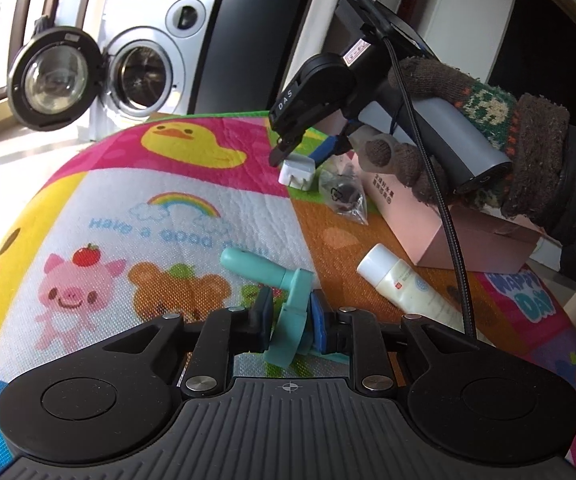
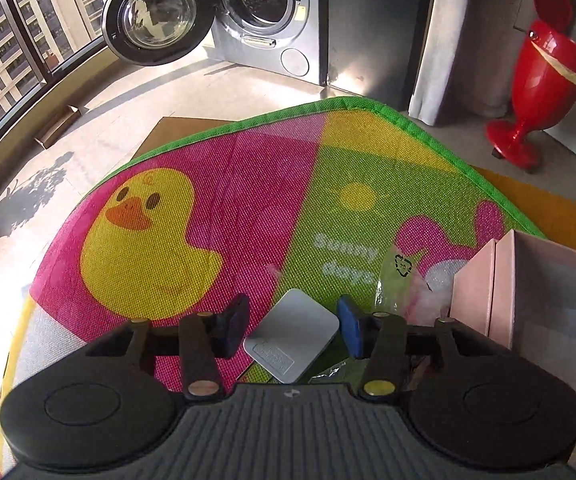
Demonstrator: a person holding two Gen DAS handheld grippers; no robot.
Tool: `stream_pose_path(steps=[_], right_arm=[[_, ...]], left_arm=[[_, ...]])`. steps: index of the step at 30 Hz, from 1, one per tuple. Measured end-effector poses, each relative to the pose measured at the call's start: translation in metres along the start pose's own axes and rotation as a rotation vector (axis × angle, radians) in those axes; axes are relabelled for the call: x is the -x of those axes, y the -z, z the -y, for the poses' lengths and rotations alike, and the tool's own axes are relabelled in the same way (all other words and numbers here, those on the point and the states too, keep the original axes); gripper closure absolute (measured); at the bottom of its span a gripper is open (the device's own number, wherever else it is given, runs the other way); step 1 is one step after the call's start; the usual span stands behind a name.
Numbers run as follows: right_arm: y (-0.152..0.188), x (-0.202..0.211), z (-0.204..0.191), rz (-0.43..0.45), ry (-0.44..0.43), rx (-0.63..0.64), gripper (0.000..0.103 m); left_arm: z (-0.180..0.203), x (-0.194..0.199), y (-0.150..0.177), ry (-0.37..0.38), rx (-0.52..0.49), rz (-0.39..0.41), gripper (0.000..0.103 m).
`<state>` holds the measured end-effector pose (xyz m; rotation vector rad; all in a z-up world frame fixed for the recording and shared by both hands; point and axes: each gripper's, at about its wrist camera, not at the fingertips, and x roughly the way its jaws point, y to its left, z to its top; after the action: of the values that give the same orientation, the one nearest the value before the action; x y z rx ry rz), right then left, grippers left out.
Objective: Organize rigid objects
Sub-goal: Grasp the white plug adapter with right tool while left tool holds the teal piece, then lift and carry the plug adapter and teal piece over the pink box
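Teal plastic toy (image 1: 288,304) sits squeezed in the left tool (image 1: 288,320), near the pink box (image 1: 476,236). The right tool (image 2: 292,326) hangs around the white charger (image 2: 292,336), not pinching it, left of that box.

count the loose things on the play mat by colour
white: 2, the charger plug and the lotion tube
teal: 1, the hand-crank gadget in the left claw
pink: 1, the box
clear: 1, the plastic bag with a dark part inside
total: 5
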<state>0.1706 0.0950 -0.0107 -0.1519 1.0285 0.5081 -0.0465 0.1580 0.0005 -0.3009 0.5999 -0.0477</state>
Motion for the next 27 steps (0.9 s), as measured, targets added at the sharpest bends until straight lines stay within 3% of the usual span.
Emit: stream_pose_path(steps=[3,5,10,12,13,15,17,20,23,27], right_arm=[[0.012,0.022,-0.014,0.039,-0.049,0.050,0.071],[0.024,0.041,-0.025,0.075,-0.078,0.111,0.093],[0.056,0.093,-0.041,0.124,-0.167,0.223,0.097],[0.063,0.100,-0.038,0.115,-0.184,0.206,0.096],[0.064,0.100,-0.033,0.114,-0.188,0.177,0.093],[0.065,0.095,-0.024,0.110,-0.201,0.136,0.076],[0.066,0.088,-0.020,0.108,-0.221,0.116,0.050],[0.067,0.073,-0.027,0.114,-0.214,0.157,0.047],[0.068,0.056,-0.046,0.140,-0.146,0.259,0.047],[0.058,0.024,-0.046,0.068,-0.167,0.199,0.047]], left_arm=[[-0.004,0.003,0.000,-0.009,0.029,0.013,0.083],[-0.004,0.003,0.000,-0.015,0.030,0.017,0.083],[0.002,0.003,0.000,-0.026,0.001,0.019,0.085],[0.004,0.002,0.000,-0.030,-0.011,0.012,0.084],[0.005,0.001,-0.001,-0.034,-0.015,0.009,0.084],[0.006,-0.001,0.000,-0.040,-0.020,0.007,0.084],[0.008,-0.001,0.000,-0.048,-0.027,0.007,0.084],[0.011,-0.001,0.000,-0.060,-0.041,0.007,0.084],[0.009,-0.001,0.001,-0.054,-0.030,0.008,0.084],[0.004,0.000,0.001,-0.040,-0.004,0.009,0.084]])
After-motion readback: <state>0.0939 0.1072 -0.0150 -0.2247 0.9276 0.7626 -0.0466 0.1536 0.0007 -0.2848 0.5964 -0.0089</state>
